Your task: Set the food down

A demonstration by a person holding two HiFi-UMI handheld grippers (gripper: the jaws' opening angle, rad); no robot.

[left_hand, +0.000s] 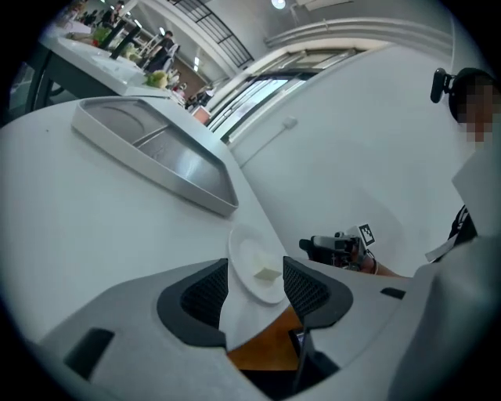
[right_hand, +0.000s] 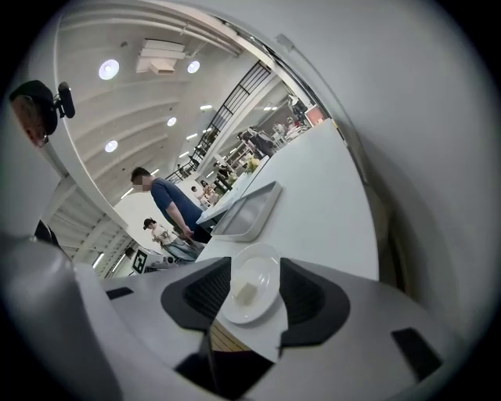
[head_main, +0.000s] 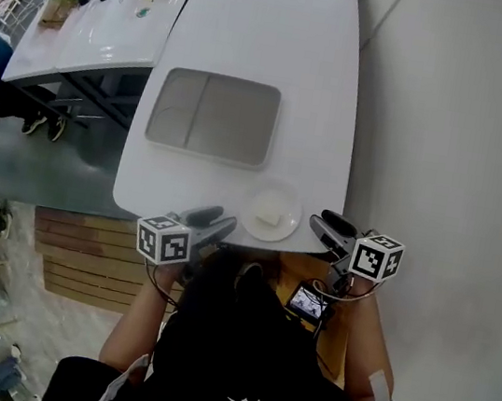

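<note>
I have my left gripper [head_main: 210, 220] and right gripper [head_main: 330, 224] wide open, touching nothing, flanking the white plate [head_main: 256, 207] holding a pale food cube [head_main: 269, 217] on the bench [head_main: 267, 37].

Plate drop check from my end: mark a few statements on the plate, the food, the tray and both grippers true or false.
1. The small round white plate rests on the white table, near its front edge. True.
2. A pale cube of food lies on the plate. True.
3. The left gripper is shut on the plate's rim. False: its jaws stand apart, clear of the plate.
4. The food sits in the grey rectangular metal tray. False: it is on the plate; the tray stands farther back.
5. The right gripper is open and holds nothing. True.
</note>
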